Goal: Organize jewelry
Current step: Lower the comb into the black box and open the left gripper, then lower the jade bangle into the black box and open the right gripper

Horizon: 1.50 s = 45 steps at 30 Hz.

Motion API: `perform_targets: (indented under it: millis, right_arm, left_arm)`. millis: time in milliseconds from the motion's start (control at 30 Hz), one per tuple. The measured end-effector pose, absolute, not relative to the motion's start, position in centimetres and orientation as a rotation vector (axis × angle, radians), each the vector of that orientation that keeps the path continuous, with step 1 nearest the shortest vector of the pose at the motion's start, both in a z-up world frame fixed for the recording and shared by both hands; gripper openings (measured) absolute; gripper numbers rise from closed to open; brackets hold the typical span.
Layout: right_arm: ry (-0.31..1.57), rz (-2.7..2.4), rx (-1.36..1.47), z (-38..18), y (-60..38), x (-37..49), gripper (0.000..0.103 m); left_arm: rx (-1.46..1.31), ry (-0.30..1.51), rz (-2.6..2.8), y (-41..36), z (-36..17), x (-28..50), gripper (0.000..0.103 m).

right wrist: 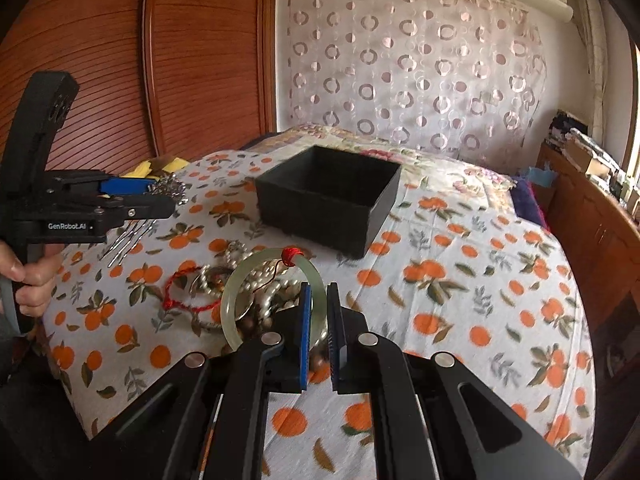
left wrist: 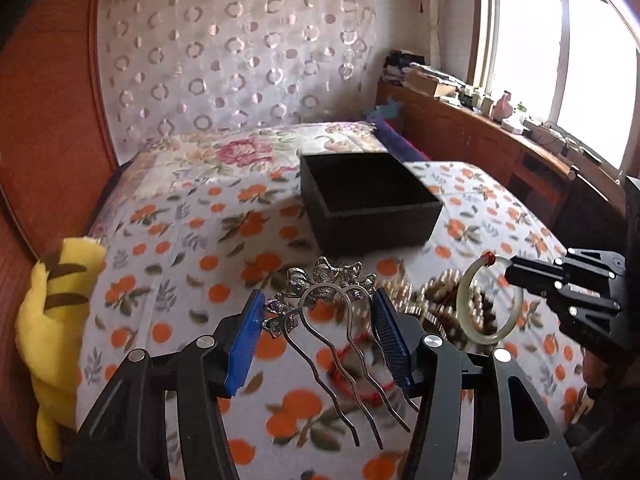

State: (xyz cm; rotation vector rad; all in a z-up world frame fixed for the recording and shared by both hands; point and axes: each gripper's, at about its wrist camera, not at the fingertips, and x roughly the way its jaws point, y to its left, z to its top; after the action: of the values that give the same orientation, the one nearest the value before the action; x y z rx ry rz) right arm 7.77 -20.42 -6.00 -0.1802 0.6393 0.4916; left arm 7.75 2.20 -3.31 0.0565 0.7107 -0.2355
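My left gripper (left wrist: 318,306) is shut on a silver hair comb (left wrist: 324,292) with butterfly ornaments, held above the bed; its prongs point back toward the camera. It also shows in the right wrist view (right wrist: 160,200). My right gripper (right wrist: 319,292) is shut on a pale green jade bangle (right wrist: 240,280) with a red knot, held above the jewelry pile (right wrist: 224,284). The bangle also shows in the left wrist view (left wrist: 466,292). An open black box (left wrist: 368,200) stands on the bed beyond both grippers, also seen in the right wrist view (right wrist: 328,200).
The pile holds pearl strands and a red cord bracelet (right wrist: 180,292) on the orange-print bedspread (right wrist: 460,280). A yellow plush toy (left wrist: 52,320) lies at the bed's left edge. A wooden wardrobe (right wrist: 160,60) stands left; a cluttered wooden sideboard (left wrist: 500,140) runs under the window.
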Motion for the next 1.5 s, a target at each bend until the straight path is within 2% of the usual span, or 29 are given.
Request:
perform_targets:
  millis: [500,533,833,1100,1333,1500]
  right_arm:
    - [0.537,0.423,-0.191,-1.9,-22.2,12.4,0.009]
    - [0.536,0.419,-0.188,-1.8,-22.3,12.8,0.009]
    - [0.543,0.388,-0.183,-1.6,-23.3,15.0,0.009]
    - [0.552,0.416,-0.179,-1.9,-21.8,16.2,0.009]
    - [0.582,0.419,-0.159,-2.0,-18.9,20.4,0.009]
    - [0.649,0.431,-0.155,-3.6,-17.2,23.1,0.009]
  left_arm:
    - [0.092,0.688,-0.230,-2.0,-0.9,16.7,0.053]
    - [0.091,0.690,-0.230,-2.1,-0.9,17.3,0.049]
    - [0.110,0.737,-0.223,-3.4,-1.5,21.9,0.042]
    - [0.101,0.706,-0.205,-1.4,-0.6,19.9,0.042]
    - [0.087,0.704,-0.214,0.4,-1.2,17.0,0.043]
    - [0.070,0.715,-0.236,1.1,-2.3,14.8,0.047]
